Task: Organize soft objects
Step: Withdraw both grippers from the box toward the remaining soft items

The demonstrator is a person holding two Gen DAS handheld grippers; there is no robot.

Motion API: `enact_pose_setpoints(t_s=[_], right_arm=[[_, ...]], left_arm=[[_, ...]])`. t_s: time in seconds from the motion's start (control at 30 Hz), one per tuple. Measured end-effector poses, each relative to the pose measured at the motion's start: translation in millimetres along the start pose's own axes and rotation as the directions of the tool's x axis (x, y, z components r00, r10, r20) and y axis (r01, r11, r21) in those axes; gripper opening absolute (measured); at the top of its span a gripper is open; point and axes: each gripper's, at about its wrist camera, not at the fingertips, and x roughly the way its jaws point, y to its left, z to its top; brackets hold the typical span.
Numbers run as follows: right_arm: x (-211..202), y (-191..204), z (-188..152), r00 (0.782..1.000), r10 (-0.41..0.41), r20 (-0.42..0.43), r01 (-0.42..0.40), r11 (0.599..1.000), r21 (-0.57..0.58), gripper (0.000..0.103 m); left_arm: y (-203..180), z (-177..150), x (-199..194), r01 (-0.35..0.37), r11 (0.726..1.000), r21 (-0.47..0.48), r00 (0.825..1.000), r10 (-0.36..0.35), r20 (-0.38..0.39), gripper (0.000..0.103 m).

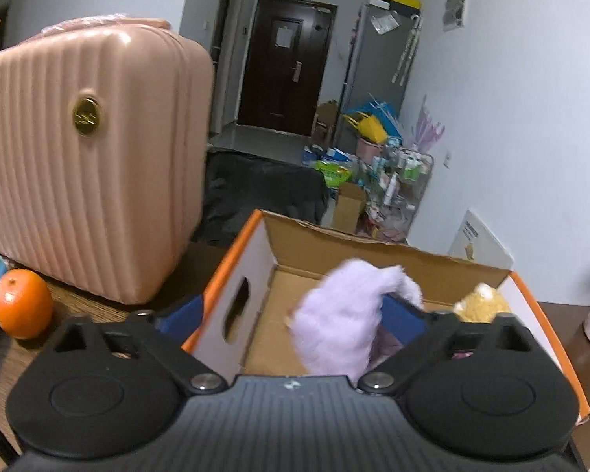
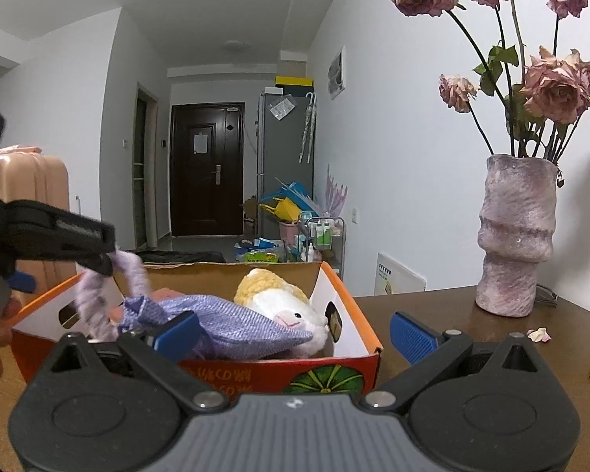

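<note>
An open cardboard box with orange rim stands on the wooden table; it also shows in the right wrist view. Inside lie a purple knitted bag and a yellow-and-white plush toy. My left gripper is open over the box, its jaws wide apart. The bag's fuzzy lilac strap drapes over its right finger. In the right wrist view the left gripper sits over the box's left end with the strap hanging from it. My right gripper is open and empty before the box.
A pink ribbed suitcase stands left of the box, with an orange beside it. A purple vase of dried roses stands on the table at the right, with fallen petals near it. The room behind holds clutter.
</note>
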Motion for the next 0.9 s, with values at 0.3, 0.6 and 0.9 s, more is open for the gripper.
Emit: enact_pose_setpoints(t_s=[0.3, 0.6, 0.9], right_arm=[[-2, -4, 0, 1.0, -0.005, 0.003, 0.005, 1.0, 0.011, 0.103], [-14, -8, -1, 1.0, -0.013, 0.018, 0.013, 1.0, 0.016, 0.103], [-45, -23, -6, 0.999, -0.021, 0.034, 0.02, 1.0, 0.012, 0.103]], left_arm=[[17, 7, -13, 0.005, 1.0, -0.024, 0.999, -0.006, -0.044, 0.103], [21, -9, -44, 0.013, 1.0, 0.012, 1.0, -0.013, 0.014, 0.103], [13, -37, -88, 0.031, 0.997, 0.065, 0.997, -0.036, 0.076, 0.103]])
